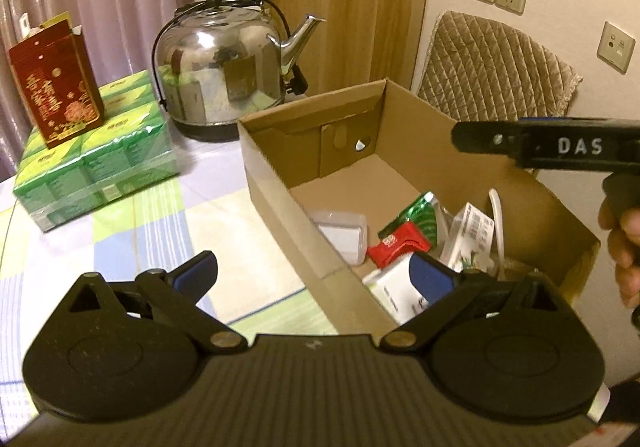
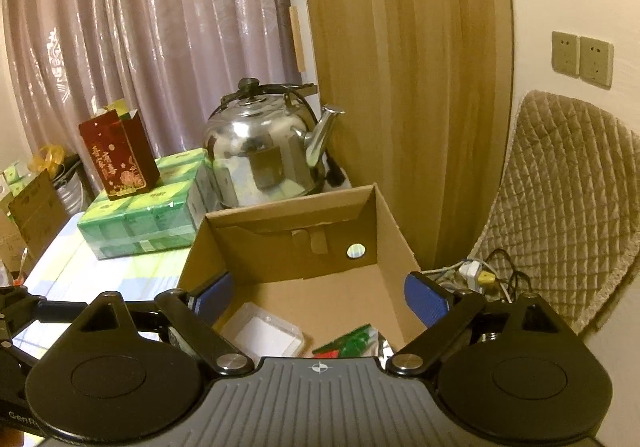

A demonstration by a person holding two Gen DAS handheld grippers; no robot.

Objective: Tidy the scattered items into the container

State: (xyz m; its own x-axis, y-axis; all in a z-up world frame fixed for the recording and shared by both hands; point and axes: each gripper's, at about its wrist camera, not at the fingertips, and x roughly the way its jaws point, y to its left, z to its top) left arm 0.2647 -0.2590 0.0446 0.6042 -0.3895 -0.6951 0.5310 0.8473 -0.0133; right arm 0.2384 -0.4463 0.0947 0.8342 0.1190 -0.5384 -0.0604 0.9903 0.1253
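An open cardboard box (image 1: 280, 207) (image 2: 384, 223) stands on the checked tablecloth. Inside lie a clear plastic case (image 1: 344, 235) (image 2: 264, 335), a red packet (image 1: 400, 245), a green packet (image 1: 416, 213) (image 2: 352, 341), a white barcode box (image 1: 472, 235) and another white box (image 1: 394, 289). My left gripper (image 1: 314, 279) is open and straddles the box's near wall, with nothing held. My right gripper (image 2: 320, 299) hangs open above the box's inside, empty. In the left wrist view the right gripper (image 1: 472, 139) reaches in from the right over the box, with a hand (image 1: 628, 247) behind it.
A steel kettle (image 1: 224, 59) (image 2: 260, 155) stands behind the box. To the left is a green wrapped tissue pack (image 1: 100, 163) (image 2: 148, 215) with a red carton (image 1: 56, 83) (image 2: 118, 159) on top. A quilted chair back (image 1: 496, 63) (image 2: 568, 199) and cables (image 2: 484, 275) are on the right.
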